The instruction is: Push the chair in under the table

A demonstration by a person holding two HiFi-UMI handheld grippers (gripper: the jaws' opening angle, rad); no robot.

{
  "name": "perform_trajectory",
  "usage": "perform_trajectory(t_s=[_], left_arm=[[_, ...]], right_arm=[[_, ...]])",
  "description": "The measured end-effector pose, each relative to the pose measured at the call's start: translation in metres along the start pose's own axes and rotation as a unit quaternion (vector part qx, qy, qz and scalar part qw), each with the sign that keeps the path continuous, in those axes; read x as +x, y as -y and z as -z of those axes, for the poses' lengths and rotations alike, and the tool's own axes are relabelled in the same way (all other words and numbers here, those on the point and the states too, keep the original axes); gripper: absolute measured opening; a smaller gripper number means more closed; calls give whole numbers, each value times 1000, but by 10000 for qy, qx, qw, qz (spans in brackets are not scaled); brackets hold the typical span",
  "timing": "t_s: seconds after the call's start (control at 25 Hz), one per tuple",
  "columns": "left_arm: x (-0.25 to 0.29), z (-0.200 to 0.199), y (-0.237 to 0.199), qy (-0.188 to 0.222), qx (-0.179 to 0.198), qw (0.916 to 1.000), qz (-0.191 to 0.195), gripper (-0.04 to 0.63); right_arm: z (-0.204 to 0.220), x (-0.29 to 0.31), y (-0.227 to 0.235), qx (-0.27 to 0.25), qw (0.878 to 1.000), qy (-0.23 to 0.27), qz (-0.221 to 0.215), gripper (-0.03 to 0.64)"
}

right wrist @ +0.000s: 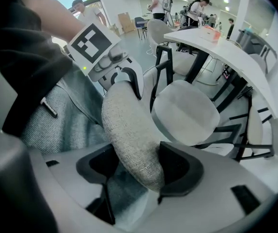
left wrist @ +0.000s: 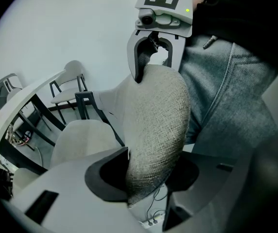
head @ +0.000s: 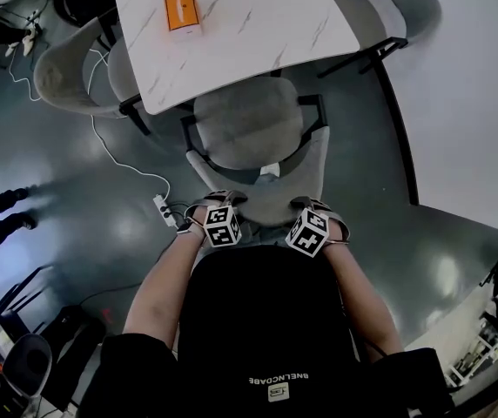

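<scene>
Grey woven-fabric chair (head: 249, 129), seat partly under the white marbled table (head: 232, 24) at twelve o'clock: we are clamping its backrest (head: 271, 192) in left gripper (left wrist: 148, 171) and right gripper (right wrist: 139, 166) to push squarely.

The chair (head: 249, 124) at the table (head: 249, 33) has a back of coarse, rough-woven grey cloth, matt, its weave plainest where the pads of the left gripper (left wrist: 148, 171) and the right gripper (right wrist: 134, 166) press on it. The seat looks like the same cloth, on a black frame with a dull finish like painted metal. Both grippers have pale, smooth plastic shells and dull black pads. The table top is smooth white with grey marble-like veins. The box (head: 181, 10) on the table is smooth orange. The floor (head: 84, 198) beside the table is dark and glossy. The person's trousers (left wrist: 226, 91) are denim.
</scene>
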State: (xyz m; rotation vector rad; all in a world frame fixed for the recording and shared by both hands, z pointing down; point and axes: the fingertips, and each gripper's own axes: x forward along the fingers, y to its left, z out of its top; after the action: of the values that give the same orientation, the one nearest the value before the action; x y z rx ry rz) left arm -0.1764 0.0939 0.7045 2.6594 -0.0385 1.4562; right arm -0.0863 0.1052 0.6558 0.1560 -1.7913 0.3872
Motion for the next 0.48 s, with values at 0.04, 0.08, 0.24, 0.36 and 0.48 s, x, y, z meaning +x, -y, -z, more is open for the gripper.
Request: perform_trajectory(t_s=[0.04, 0.08, 0.24, 0.36, 0.48], left_arm=[[2, -3, -3, 9, -13, 10000, 3, 167], [4, -6, -5, 22, -23, 10000, 8, 167], [11, -18, -13, 140, -60, 9999, -21, 166], [17, -28, -19, 190, -101, 9998, -57, 166], [21, -36, -24, 227, -112, 9997, -21, 166]], right_arm=[[2, -1, 5, 27, 10000, -10, -16, 270], [4, -2, 9, 38, 10000, -25, -32, 270], [12, -6, 25, 1, 10000, -92, -28, 273], [18, -9, 37, -3, 9999, -118, -12, 275], [24, -13, 48, -32, 9999, -153, -45, 276]])
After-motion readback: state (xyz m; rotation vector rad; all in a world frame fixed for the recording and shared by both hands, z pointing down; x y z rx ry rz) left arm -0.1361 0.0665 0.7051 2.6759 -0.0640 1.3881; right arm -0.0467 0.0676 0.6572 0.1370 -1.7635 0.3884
